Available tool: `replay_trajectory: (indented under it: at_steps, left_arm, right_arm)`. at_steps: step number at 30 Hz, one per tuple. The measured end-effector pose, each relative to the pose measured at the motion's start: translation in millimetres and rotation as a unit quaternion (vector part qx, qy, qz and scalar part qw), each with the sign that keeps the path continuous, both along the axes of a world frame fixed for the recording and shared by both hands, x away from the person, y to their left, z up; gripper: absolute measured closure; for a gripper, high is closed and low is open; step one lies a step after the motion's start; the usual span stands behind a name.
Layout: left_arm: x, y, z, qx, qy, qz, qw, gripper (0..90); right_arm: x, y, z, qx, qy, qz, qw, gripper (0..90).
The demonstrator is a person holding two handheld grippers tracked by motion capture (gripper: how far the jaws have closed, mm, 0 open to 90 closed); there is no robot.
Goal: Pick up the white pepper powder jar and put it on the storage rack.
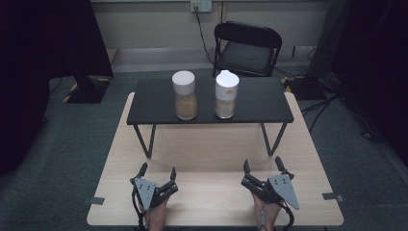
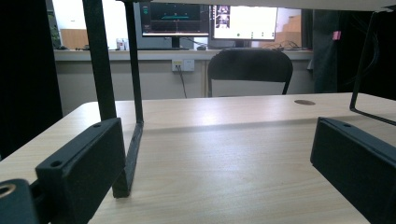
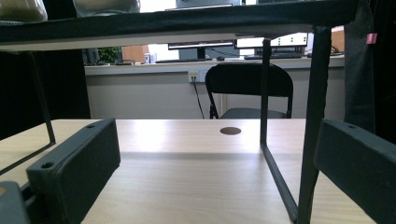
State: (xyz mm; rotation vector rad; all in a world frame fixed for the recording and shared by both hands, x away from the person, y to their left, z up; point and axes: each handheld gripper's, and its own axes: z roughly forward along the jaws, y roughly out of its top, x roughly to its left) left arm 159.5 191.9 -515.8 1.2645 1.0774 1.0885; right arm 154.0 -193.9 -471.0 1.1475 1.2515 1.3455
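Two clear jars with white lids stand side by side on a low black shelf (image 1: 255, 103) that spans the wooden table (image 1: 211, 144). The left jar (image 1: 184, 95) has a flat round lid; the right jar (image 1: 225, 95) has a spouted lid. Both hold a tan powder. My left gripper (image 1: 158, 170) rests open near the table's front edge, left of centre, with nothing between its jaws. My right gripper (image 1: 262, 165) rests open at the front right, also holding nothing. In the right gripper view the jar bottoms (image 3: 21, 10) peek over the shelf top (image 3: 187, 21).
The shelf stands on thin black wire legs (image 2: 133, 140) (image 3: 285, 177) just ahead of both grippers. A black folding chair (image 1: 248, 48) stands beyond the table. A small round hole (image 3: 230, 130) marks the tabletop. Monitors (image 2: 210, 21) sit on a desk at the back wall.
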Motion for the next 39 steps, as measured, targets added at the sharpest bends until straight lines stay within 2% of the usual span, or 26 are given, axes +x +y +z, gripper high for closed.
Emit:
replay_trajectory:
  at_steps: [5, 14, 39]
  left_arm:
    - [0.0, 0.0, 0.0, 0.0, 0.0, 0.0, 1.0, 2.8]
    - [0.0, 0.0, 0.0, 0.0, 0.0, 0.0, 1.0, 2.8]
    - [0.0, 0.0, 0.0, 0.0, 0.0, 0.0, 1.0, 2.8]
  right_arm:
    - [-1.0, -0.2, -7.0, -0.003, -0.001, 0.0, 1.0, 0.0]
    - [-1.6, 0.2, -17.1, -0.003, 0.012, -0.006, 0.9999, 0.0]
    - [0.7, 2.1, -34.1, -0.014, 0.026, -0.009, 0.9995, 0.0]
